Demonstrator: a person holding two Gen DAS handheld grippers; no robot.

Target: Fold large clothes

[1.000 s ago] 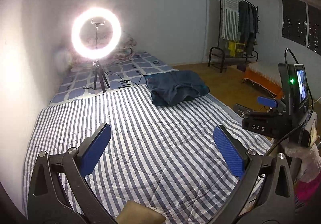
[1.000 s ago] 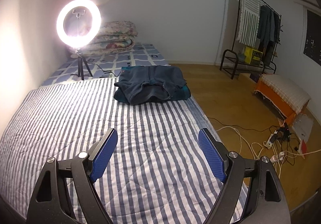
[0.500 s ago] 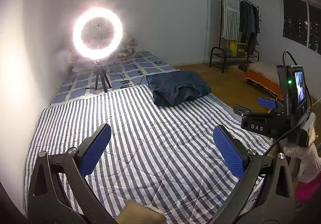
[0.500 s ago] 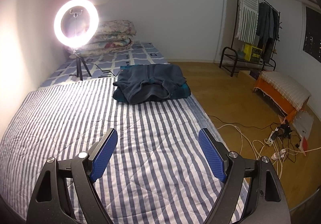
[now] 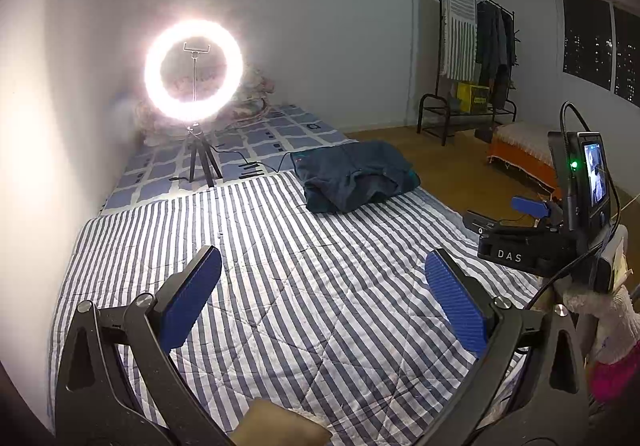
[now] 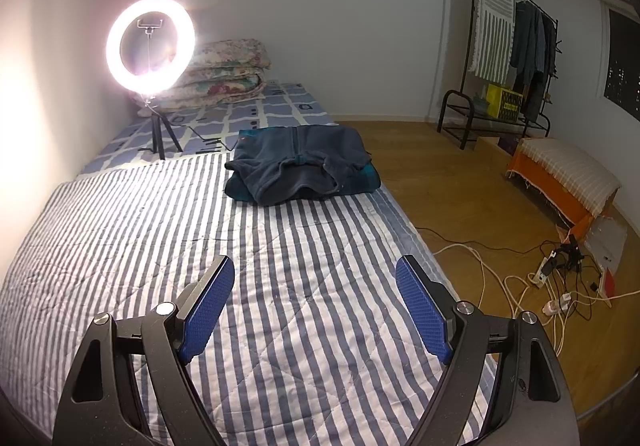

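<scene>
Lying folded on the striped quilt (image 6: 120,214), dark blue garment (image 6: 300,166) sits well ahead of both grippers, about 12 o'clock. Left gripper (image 5: 320,298) jaws spread wide, empty; right gripper (image 6: 316,302) likewise spread, nothing between pads.

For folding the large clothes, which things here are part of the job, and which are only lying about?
Part of the job:
- dark blue garment, lying on the striped quilt
- left gripper and right gripper, both open and empty

Only lying about:
- ring light
- floral bedding stack
- clothes rack
- floor cables
</scene>
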